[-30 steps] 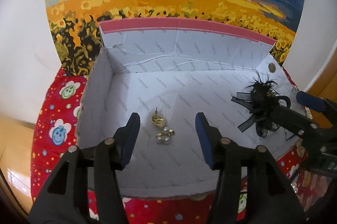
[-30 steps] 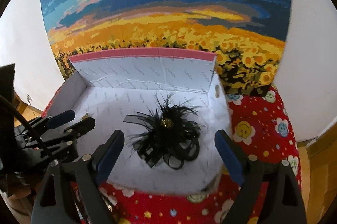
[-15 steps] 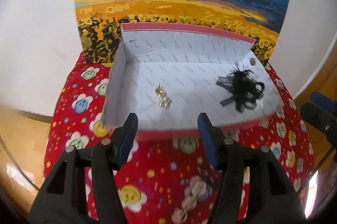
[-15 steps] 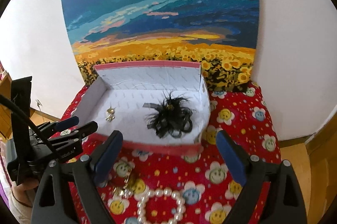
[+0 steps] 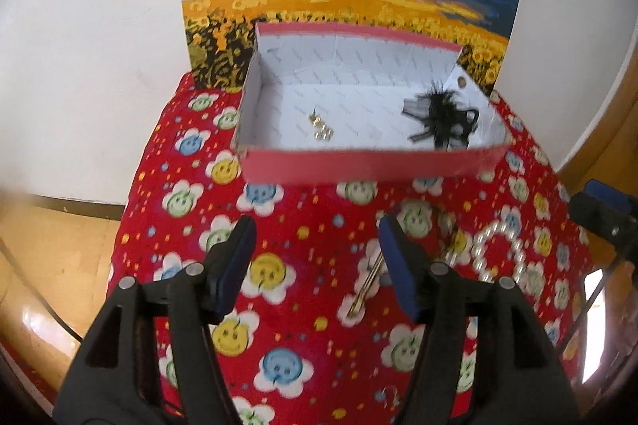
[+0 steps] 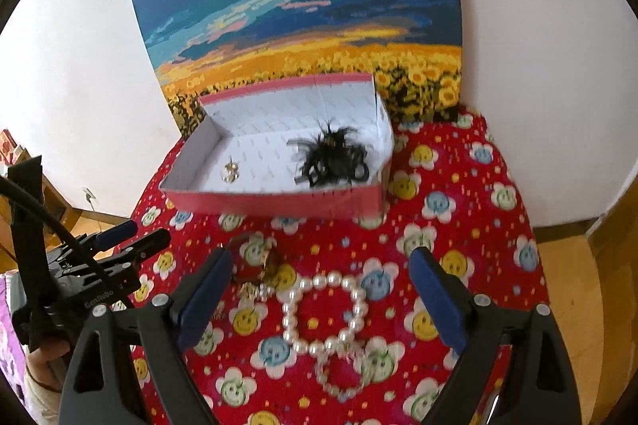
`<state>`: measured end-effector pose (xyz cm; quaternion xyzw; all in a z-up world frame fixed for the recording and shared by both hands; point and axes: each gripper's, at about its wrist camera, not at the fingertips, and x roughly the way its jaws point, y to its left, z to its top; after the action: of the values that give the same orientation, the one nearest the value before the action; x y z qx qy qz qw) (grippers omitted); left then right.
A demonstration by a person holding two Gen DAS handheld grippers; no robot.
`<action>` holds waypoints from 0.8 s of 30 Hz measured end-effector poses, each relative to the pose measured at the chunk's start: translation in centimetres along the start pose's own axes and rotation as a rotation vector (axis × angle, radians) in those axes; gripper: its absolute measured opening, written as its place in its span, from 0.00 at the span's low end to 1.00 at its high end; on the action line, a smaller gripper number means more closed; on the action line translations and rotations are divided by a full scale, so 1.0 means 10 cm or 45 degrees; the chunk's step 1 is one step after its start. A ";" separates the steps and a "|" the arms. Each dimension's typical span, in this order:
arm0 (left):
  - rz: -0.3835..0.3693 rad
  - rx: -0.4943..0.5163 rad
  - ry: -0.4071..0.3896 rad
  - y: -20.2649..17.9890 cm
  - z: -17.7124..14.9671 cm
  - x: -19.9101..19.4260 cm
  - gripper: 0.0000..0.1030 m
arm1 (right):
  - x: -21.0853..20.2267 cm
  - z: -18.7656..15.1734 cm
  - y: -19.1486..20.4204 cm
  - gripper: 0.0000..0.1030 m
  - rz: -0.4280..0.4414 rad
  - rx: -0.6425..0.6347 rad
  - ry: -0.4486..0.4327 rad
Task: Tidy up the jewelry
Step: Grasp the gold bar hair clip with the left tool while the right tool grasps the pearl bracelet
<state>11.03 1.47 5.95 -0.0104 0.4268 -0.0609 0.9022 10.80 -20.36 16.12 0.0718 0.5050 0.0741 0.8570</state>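
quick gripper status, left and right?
Left gripper: empty, fingers opening, above the red cloth.
Right gripper: open wide, empty, over the pearl bracelet.

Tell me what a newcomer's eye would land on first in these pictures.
First, the big sunflower-field painting against the white wall, and the red smiley-flower cloth spread in front of it. On the cloth stands an open pink box, with a black feather hairpiece at its right end and small gold earrings toward its left. Nearer the cameras, a pearl bracelet lies on the cloth.
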 end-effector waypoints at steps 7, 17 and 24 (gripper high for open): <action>0.012 0.015 0.066 -0.04 -0.19 0.10 0.55 | 0.02 -0.24 -0.07 0.89 0.018 0.056 0.047; 0.011 0.095 0.146 -0.21 -0.33 0.34 0.56 | 0.11 -0.42 -0.19 0.89 -0.010 0.085 0.104; 0.023 0.123 0.154 -0.28 -0.37 0.43 0.56 | 0.17 -0.47 -0.26 0.89 0.003 0.124 0.123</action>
<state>10.64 -1.66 0.50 0.0409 0.4771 -0.0738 0.8748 7.65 -22.34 11.92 0.1103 0.5486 0.0537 0.8270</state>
